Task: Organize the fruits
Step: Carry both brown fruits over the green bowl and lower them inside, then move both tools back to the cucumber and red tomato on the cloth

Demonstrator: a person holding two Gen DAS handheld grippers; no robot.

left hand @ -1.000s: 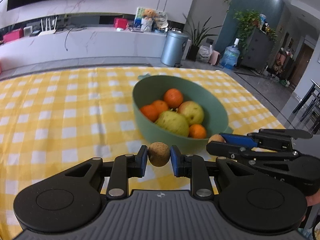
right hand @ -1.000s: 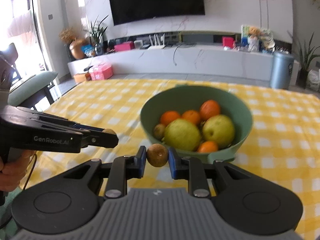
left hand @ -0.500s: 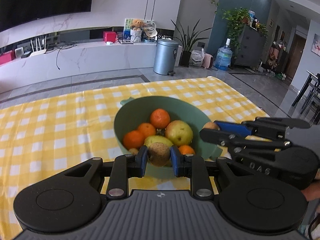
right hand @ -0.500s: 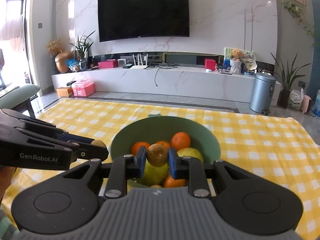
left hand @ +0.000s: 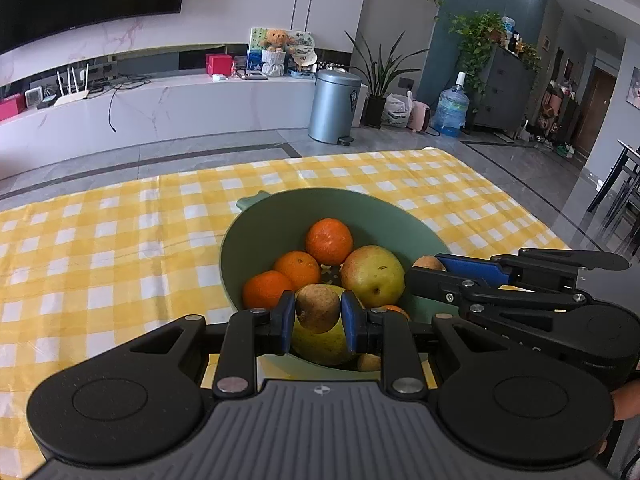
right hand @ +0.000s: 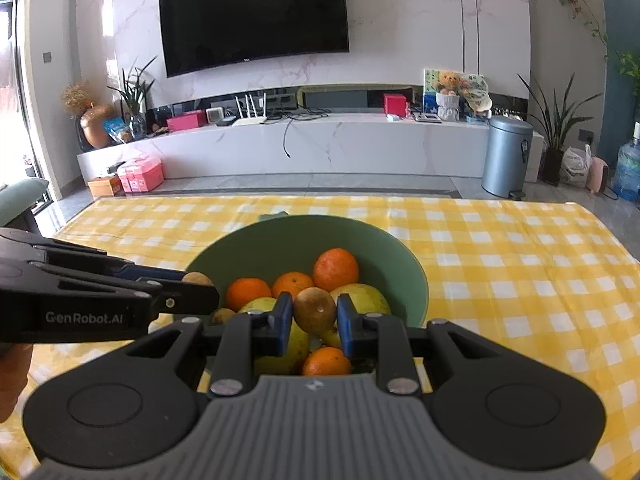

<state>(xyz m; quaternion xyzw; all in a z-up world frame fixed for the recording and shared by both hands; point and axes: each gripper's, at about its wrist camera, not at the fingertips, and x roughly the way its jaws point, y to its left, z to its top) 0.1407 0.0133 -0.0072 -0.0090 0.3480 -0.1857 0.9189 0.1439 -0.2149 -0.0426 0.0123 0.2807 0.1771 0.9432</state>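
A green bowl [left hand: 276, 216] [right hand: 264, 248] on the yellow checked cloth holds several oranges [left hand: 329, 241] [right hand: 335, 269], two yellow-green apples [left hand: 373, 276] [right hand: 362, 298] and a small brown fruit [left hand: 369, 362]. My left gripper [left hand: 318, 316] is shut on a brown kiwi [left hand: 317, 308], held above the bowl's near rim. My right gripper [right hand: 315, 314] is shut on another brown kiwi [right hand: 314, 310], also over the bowl. Each gripper shows in the other's view, the right one [left hand: 429, 269] at the bowl's right rim, the left one [right hand: 196, 284] at its left rim.
The checked tablecloth [left hand: 100, 240] spreads wide to the left and beyond the bowl. Past the table's far edge are a grey floor, a white TV bench [right hand: 320, 144] and a metal bin [left hand: 334, 106]. A hand [right hand: 12, 368] shows at the lower left.
Both grippers have moved forward with their kiwis, from in front of the bowl to over its near rim. The bowl now sits closer and lower in both views.
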